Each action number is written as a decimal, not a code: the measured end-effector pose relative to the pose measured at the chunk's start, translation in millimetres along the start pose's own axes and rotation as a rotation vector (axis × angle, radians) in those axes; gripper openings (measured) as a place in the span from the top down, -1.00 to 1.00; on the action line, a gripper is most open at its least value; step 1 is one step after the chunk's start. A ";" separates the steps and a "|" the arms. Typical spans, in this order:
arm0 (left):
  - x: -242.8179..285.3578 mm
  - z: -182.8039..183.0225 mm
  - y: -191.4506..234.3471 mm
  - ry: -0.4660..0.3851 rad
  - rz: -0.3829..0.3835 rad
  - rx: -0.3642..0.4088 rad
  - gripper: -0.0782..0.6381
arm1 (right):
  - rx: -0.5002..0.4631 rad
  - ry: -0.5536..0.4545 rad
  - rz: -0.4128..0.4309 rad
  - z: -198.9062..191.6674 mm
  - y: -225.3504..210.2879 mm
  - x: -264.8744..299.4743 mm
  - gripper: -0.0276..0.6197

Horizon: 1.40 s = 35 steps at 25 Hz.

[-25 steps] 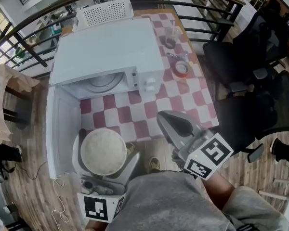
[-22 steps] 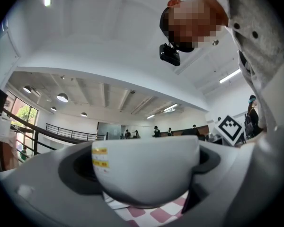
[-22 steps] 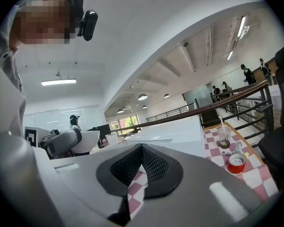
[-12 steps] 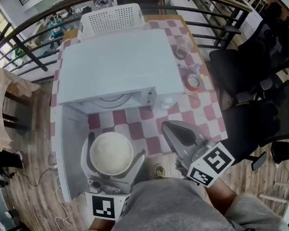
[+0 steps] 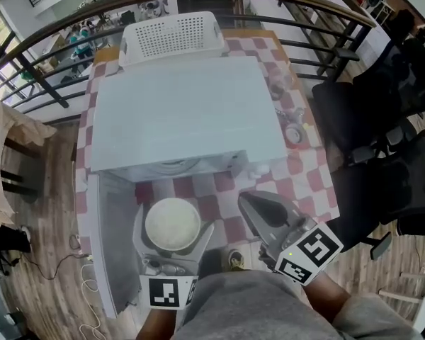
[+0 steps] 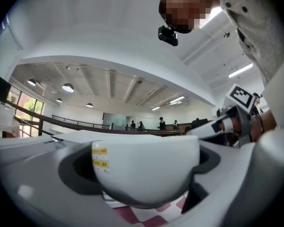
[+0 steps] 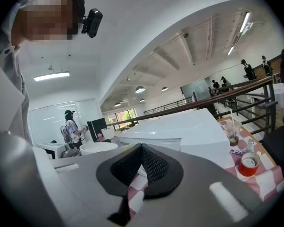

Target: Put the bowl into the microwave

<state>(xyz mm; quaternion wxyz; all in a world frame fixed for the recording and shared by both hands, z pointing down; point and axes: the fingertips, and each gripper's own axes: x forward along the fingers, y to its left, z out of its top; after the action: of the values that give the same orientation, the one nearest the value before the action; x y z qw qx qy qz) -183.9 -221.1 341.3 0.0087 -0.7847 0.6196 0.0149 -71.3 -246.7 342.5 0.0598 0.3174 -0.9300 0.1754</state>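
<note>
The white microwave [image 5: 184, 112] stands on the red-and-white checked table [image 5: 304, 172], with its door [image 5: 117, 239] swung open to the left. In the head view, my left gripper [image 5: 171, 217] is shut on the white bowl [image 5: 172, 223], holding it just in front of the oven's opening and beside the open door. The bowl [image 6: 146, 171] fills the left gripper view between the two jaws and carries a small yellow label. My right gripper [image 5: 258, 214] hangs to the bowl's right with its jaws shut on nothing. The right gripper view shows the microwave [image 7: 180, 131] ahead and the bowl [image 7: 97, 148] at left.
A white perforated basket [image 5: 173, 30] stands behind the microwave. A red cup [image 7: 248, 163] and a clear plastic cup [image 7: 233, 132] sit on the table to the oven's right. Black office chairs [image 5: 382, 105] stand at right, and a curved railing [image 5: 57, 27] runs behind the table.
My left gripper has carried the bowl forward, closer to the microwave's opening. The right gripper keeps its place beside it, still shut.
</note>
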 end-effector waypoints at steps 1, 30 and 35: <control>4.5 -6.3 3.8 0.003 0.008 -0.011 -0.72 | -0.005 0.005 -0.002 -0.5 -0.7 3.1 0.91; 125.7 -194.2 108.8 0.378 0.146 0.012 -0.72 | 0.016 0.104 -0.067 -29.6 5.6 48.2 0.91; 133.0 -201.8 110.3 0.407 0.135 0.039 -0.72 | 0.020 0.097 -0.086 -29.9 4.9 43.3 0.91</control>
<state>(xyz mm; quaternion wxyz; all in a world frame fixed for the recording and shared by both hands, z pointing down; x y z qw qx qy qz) -257.8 -382.5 539.0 -0.1024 -0.7280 0.6598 -0.1553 -108.6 -256.9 378.6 0.1091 0.3489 -0.9097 0.1972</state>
